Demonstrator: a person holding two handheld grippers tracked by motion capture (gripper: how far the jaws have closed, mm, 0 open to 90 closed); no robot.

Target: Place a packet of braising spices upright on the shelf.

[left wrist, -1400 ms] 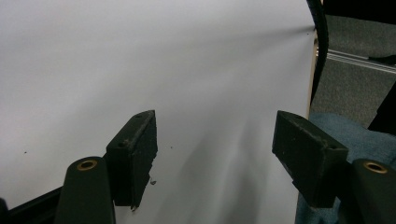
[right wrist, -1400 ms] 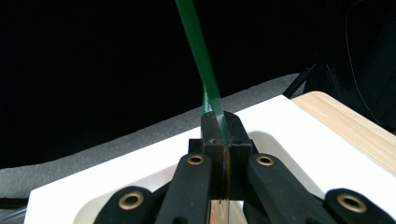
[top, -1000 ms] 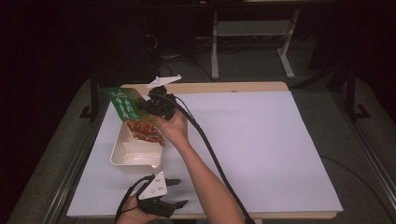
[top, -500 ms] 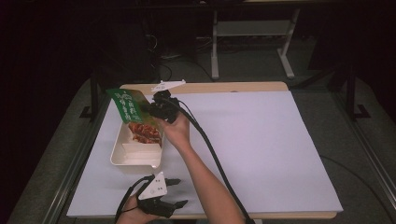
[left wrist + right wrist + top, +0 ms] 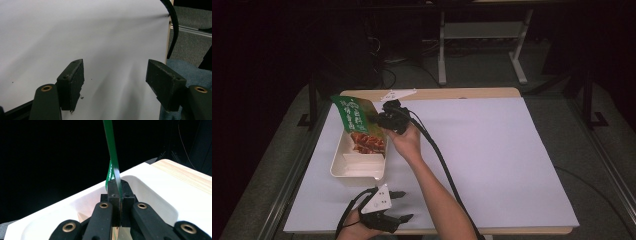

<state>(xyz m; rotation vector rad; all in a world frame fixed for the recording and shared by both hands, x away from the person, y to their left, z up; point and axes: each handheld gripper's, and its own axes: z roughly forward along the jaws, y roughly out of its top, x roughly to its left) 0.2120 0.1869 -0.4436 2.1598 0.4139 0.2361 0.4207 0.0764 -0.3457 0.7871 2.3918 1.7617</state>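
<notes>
The packet (image 5: 360,125) hangs over the tray (image 5: 357,167), at the table's (image 5: 492,150) left.

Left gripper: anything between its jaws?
No, the left gripper has its jaws wide apart over the white table cover, nothing between them.

Green snack pouch (image 5: 358,125), flat foil type w/ white lettering up top and a pic of reddish-brown food on the lower half. It's tilted, top corner pointing to the far left, bottom end hanging over the far end of the tray. Edge-on in the right gripper view it's just a thin green strip (image 5: 113,162).

White plastic tray (image 5: 346,167), shallow, rounded corners, sits on the table's left side, long axis running away from the person.
</notes>
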